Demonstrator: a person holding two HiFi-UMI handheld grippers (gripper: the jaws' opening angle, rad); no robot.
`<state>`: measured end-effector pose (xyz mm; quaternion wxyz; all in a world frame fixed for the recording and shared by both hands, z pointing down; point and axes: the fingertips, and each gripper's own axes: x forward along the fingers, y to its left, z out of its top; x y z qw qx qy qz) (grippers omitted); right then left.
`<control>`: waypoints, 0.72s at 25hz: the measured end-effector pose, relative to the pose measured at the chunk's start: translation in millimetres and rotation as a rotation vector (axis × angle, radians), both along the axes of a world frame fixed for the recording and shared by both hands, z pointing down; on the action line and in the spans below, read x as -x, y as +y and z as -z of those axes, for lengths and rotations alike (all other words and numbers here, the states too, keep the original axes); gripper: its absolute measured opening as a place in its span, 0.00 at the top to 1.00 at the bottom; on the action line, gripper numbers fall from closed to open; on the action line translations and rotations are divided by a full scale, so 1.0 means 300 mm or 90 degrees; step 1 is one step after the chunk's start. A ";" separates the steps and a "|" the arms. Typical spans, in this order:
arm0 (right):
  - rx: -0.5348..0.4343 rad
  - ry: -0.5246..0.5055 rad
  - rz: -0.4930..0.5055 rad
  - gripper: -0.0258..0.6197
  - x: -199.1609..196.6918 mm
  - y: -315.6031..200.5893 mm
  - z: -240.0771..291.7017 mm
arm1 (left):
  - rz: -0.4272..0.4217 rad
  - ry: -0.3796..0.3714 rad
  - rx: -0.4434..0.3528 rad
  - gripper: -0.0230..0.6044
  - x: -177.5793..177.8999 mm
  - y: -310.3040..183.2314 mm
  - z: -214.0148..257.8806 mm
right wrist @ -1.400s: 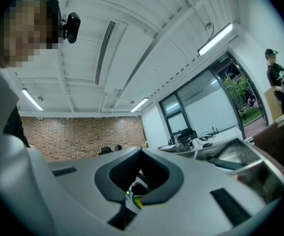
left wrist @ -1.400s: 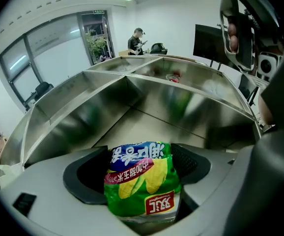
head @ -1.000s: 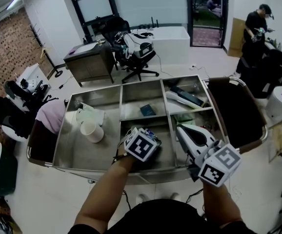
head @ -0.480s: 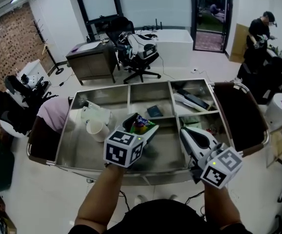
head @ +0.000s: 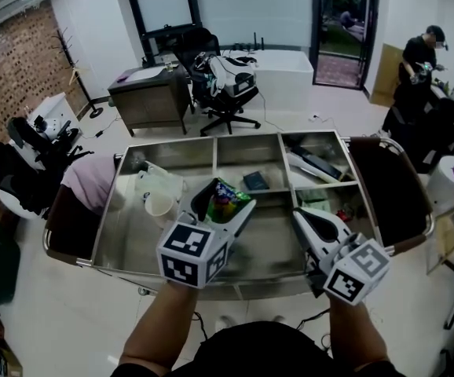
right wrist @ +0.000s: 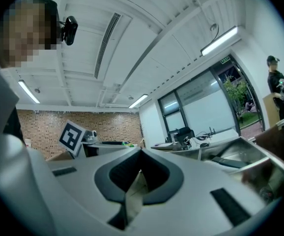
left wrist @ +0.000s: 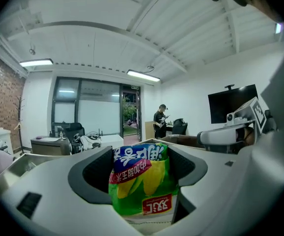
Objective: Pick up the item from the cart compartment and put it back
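With the left gripper's [head: 221, 207] wide-spread jaws pinching the green snack bag [left wrist: 141, 181] above the cart's [head: 211, 138] middle compartment [head: 268, 243] and the right gripper [head: 299, 214] closed on nothing, I'd lower it straight, grip unchanged, and let go only once it rests inside.

The snack packet [left wrist: 141, 181] clamped in the left hand-held gripper [head: 225, 201] is glossy, crinkled plastic film. That gripper and the right hand-held gripper [head: 298, 214] both have smooth, matt, pale-grey plastic shells with dark matt jaw pads. Below them the cart [head: 125, 238] is bare metal with a dull brushed sheen. Far to the left of the left hand-held gripper the brick wall [head: 7, 77] looks rough. The floor [head: 70, 312] is smooth and faintly shiny.
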<state>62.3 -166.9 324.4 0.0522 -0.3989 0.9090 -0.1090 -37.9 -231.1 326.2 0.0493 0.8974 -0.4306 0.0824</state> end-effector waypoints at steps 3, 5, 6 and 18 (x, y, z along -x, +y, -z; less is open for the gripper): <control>0.000 0.001 -0.004 0.94 -0.001 -0.003 0.001 | 0.002 0.033 -0.047 0.40 0.018 0.053 0.088; 0.000 0.000 -0.005 0.94 0.002 -0.003 0.001 | 0.005 0.052 -0.072 0.40 0.039 0.088 0.140; 0.000 -0.002 -0.005 0.94 0.004 -0.001 0.002 | 0.007 0.057 -0.082 0.40 0.051 0.105 0.160; -0.005 -0.012 -0.011 0.94 0.003 0.024 0.007 | 0.032 0.128 -0.138 0.40 0.172 0.264 0.154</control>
